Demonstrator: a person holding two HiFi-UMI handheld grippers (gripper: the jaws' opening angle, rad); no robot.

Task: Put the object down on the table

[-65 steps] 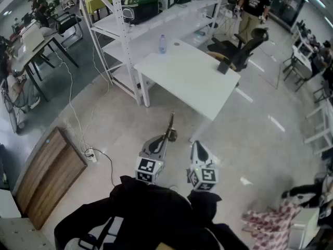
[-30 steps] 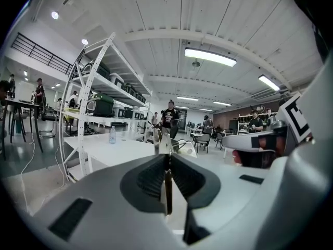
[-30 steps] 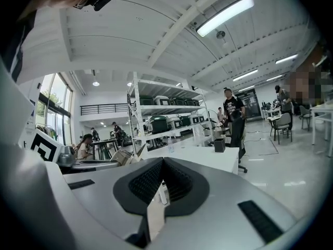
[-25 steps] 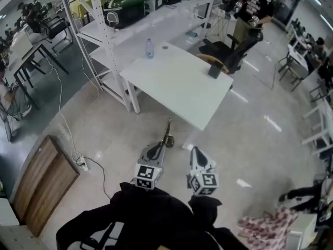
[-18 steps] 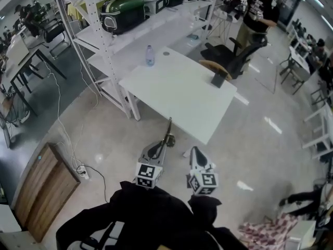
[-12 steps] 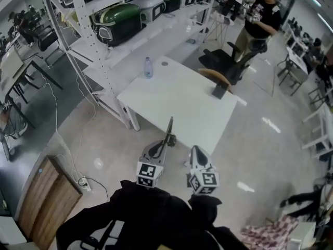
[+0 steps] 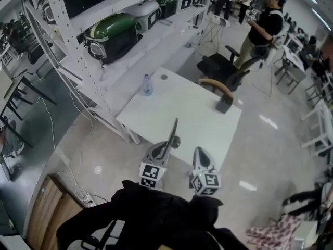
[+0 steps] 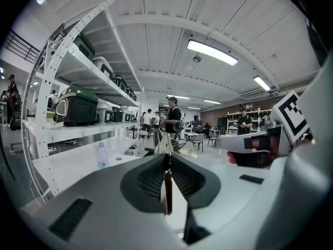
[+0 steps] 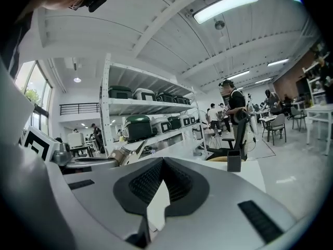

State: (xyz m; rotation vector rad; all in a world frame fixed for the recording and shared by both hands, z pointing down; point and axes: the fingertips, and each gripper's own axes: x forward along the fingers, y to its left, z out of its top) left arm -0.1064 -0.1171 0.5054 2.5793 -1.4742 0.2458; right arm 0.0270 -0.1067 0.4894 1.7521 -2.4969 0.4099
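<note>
My left gripper (image 7: 166, 150) is shut on a thin long tool (image 7: 172, 133) that sticks out past the jaws, over the near edge of the white table (image 7: 197, 113). In the left gripper view the tool (image 8: 166, 189) runs as a narrow brown strip between the closed jaws of the left gripper (image 8: 166, 158). My right gripper (image 7: 199, 153) is beside it, also at the table's near edge, jaws together and holding nothing. In the right gripper view the right gripper (image 9: 162, 163) points at the table, and the tool's metal end (image 9: 127, 152) shows to the left.
On the table stand a water bottle (image 7: 147, 85) at the far left and a dark holder (image 7: 225, 104) at the far right. A wooden chair (image 7: 216, 86) and an office chair (image 7: 218, 66) are behind it. A white shelf rack (image 7: 104, 40) with cases stands left. A person (image 7: 265, 25) stands beyond.
The table has come much closer in the head view; both grippers now reach its near edge. The left gripper still holds the tool, and the right one is unchanged.
</note>
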